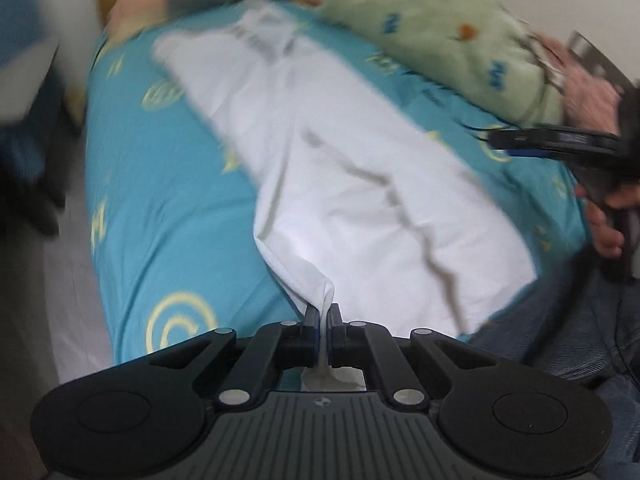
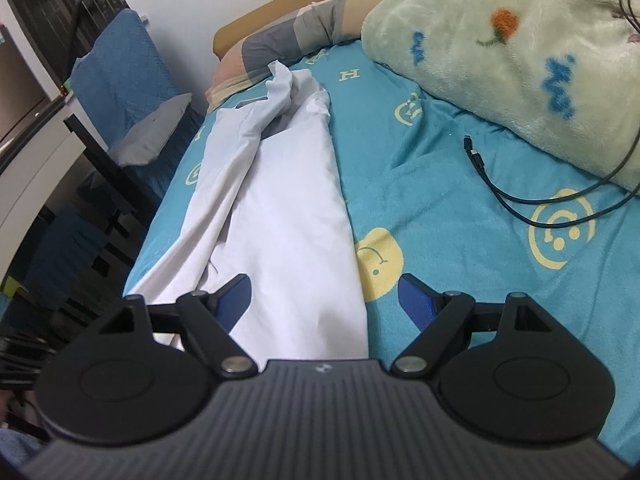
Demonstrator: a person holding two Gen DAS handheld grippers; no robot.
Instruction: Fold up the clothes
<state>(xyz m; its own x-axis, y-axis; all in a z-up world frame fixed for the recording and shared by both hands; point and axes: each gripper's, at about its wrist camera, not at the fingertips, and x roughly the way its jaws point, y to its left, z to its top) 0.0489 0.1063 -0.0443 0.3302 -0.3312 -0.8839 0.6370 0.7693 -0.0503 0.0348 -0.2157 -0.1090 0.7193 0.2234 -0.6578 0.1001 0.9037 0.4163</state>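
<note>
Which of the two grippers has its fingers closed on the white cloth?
The left gripper: its fingers pinch a corner of the white cloth. The right gripper is open, hovering over the cloth's near end.

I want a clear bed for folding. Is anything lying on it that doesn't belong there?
Yes: a loose black cable trails off the green blanket across the blue sheet, plug end free, right of the white garment.

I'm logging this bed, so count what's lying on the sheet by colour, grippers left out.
White: 1, the garment
Green: 1, the blanket
Black: 1, the cable
Striped grey and peach: 1, the pillow
Total: 4, all on the sheet
</note>
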